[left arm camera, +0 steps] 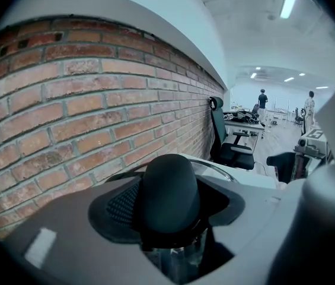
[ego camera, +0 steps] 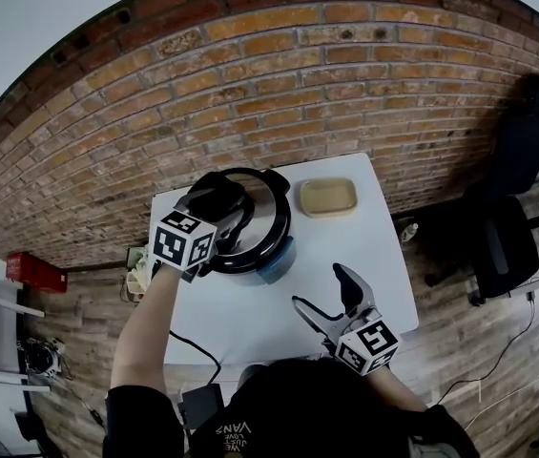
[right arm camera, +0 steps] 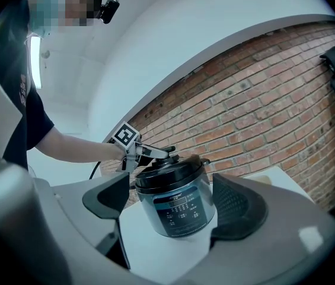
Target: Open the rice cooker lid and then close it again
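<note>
Grip is the business at my left: my left gripper (ego camera: 223, 219) reaches over the rice cooker (right arm camera: 179, 209), which stands toward the back left of the white table (ego camera: 250, 322), close to the brick wall (ego camera: 298, 84). Its jaws are clamped on the black lid handle (left arm camera: 170, 192), which fills the space between the pads in the left gripper view. The lid (right arm camera: 170, 174) looks seated level on the pot, with no gap under its rim that I can make out. I judge this to be the hold that goes with the lid down, either just before the lift or just after the lid is set back; which of the two, I cannot tell. If the lift is ahead, it calls for a firm squeeze on the handle and a straight pull upward, watching whether the pot rises with it. Just right of the cooker, at the back of the table, lies a shallow tan tray (ego camera: 326, 197). Nearer to me, my right gripper (ego camera: 319, 289) hangs above the table's front right part with its jaws spread wide and nothing in them, pointed at the cooker but well apart from it, free to steady the body if needed. Farthest right, off the table, is a black office chair (ego camera: 503, 241).
</note>
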Demonstrator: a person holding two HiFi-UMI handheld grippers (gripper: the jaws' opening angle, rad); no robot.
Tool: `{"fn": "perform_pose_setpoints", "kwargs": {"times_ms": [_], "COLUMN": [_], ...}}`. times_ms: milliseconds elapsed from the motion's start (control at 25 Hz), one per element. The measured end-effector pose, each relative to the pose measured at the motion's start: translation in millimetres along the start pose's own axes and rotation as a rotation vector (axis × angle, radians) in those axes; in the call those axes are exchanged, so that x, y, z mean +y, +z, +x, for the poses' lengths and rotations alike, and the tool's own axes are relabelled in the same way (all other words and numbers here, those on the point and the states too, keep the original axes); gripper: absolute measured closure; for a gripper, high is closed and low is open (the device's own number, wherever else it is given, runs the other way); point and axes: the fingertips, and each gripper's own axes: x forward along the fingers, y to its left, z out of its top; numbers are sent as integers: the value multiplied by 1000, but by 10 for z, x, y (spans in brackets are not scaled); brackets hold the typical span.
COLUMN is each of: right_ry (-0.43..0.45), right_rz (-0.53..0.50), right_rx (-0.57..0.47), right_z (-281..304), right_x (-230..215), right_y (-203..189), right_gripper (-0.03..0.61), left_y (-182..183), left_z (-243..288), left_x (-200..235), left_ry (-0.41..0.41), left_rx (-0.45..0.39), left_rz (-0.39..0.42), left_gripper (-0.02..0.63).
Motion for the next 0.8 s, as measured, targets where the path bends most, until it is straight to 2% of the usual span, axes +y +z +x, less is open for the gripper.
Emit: {"fn": "perform_pose_setpoints", "kwargs": {"times_ms": [200,400,800], "right_ry": [-1,-6,-26], "right_rz": [-8,-8,1], "right_rx": [6,8,20], "right_z": [2,5,18], "right_x": [-2,-27,-37], "right_y": [5,4,-44], "right_gripper": [147,147,147], "left_y": [-7,-4,9], "left_z": [1,-3,-23], "left_x": [-4,-1,-19], "left_ry": [5,-12,-110], "left_rx": [10,-18,-72], "left_rz": [-6,7,68], "left_gripper": [331,333,334]}}
